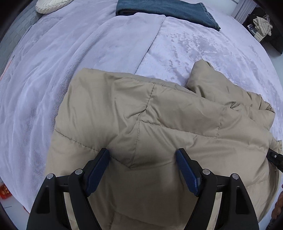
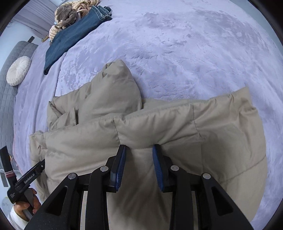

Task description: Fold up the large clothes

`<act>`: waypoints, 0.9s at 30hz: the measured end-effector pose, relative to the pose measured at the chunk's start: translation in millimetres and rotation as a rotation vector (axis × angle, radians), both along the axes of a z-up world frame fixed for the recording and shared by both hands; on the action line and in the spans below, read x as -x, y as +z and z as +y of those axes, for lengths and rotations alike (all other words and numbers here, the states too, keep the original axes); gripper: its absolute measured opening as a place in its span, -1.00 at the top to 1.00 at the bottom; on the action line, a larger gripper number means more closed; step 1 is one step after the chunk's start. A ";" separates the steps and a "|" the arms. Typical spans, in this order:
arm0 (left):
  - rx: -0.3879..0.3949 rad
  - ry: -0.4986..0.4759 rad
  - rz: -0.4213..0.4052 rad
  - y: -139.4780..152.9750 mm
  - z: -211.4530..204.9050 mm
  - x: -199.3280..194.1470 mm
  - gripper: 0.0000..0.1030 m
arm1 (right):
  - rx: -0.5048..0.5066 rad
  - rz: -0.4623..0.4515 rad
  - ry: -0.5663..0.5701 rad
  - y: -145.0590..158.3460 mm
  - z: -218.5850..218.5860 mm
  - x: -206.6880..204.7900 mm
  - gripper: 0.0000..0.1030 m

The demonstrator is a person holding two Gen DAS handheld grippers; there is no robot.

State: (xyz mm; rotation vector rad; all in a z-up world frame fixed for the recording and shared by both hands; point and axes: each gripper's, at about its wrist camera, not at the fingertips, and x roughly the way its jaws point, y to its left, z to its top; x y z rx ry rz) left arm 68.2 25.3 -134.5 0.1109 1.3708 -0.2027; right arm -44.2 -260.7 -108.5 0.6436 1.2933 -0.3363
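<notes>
A beige quilted puffer jacket [image 1: 159,123] lies partly folded on the lavender bed cover [image 1: 70,62]. It also fills the lower right wrist view [image 2: 176,127], with a sleeve end [image 2: 115,85] pointing away. My left gripper [image 1: 142,155] is open, its blue pads spread wide over the jacket's near part. My right gripper [image 2: 139,150] is partly closed on a puffy fold of the jacket, which sits between its pads. The left gripper tool shows at the lower left of the right wrist view [image 2: 26,178].
Folded blue jeans [image 1: 168,10] lie at the far side of the bed, also in the right wrist view [image 2: 74,35]. A round white cushion [image 2: 17,70] rests on the grey headboard side. A plush pile [image 2: 70,14] sits beyond the jeans. Dark furniture [image 1: 261,28] stands past the bed.
</notes>
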 end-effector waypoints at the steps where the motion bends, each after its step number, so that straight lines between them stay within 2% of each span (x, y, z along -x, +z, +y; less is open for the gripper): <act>1: -0.005 -0.001 0.001 2.2 -0.1 -0.2 -0.54 | -0.007 0.006 0.000 -3.8 -3.4 -3.5 0.34; 4: -0.016 -0.004 0.002 11.8 -0.1 3.8 -0.54 | -0.046 0.016 -0.008 -2.6 -12.0 -9.2 0.32; 8: -0.011 -0.009 -0.012 30.9 2.7 16.7 -0.54 | -0.101 -0.012 0.015 12.1 -14.1 -3.1 -0.01; 9: -0.010 -0.009 -0.019 35.1 3.1 20.4 -0.60 | -0.114 -0.022 0.023 16.2 -12.7 0.4 -0.06; 10: -0.010 -0.009 -0.022 38.7 3.8 23.5 -0.97 | -0.127 -0.028 0.033 19.9 -10.4 4.4 -0.08; 11: -0.014 -0.005 -0.029 42.4 4.6 27.3 -1.00 | -0.139 -0.032 0.042 22.8 -8.0 8.7 -0.10; 17: -0.012 -0.024 -0.040 56.6 8.0 46.3 -1.00 | -0.207 -0.048 0.025 29.6 3.3 33.6 -0.27; 25: 0.035 -0.068 -0.017 57.4 26.2 59.7 -1.00 | -0.188 -0.052 0.006 41.6 28.8 45.5 -0.35; 27: 0.049 -0.093 -0.008 55.1 33.5 61.0 -1.00 | -0.181 -0.058 -0.009 43.8 37.8 48.4 -0.61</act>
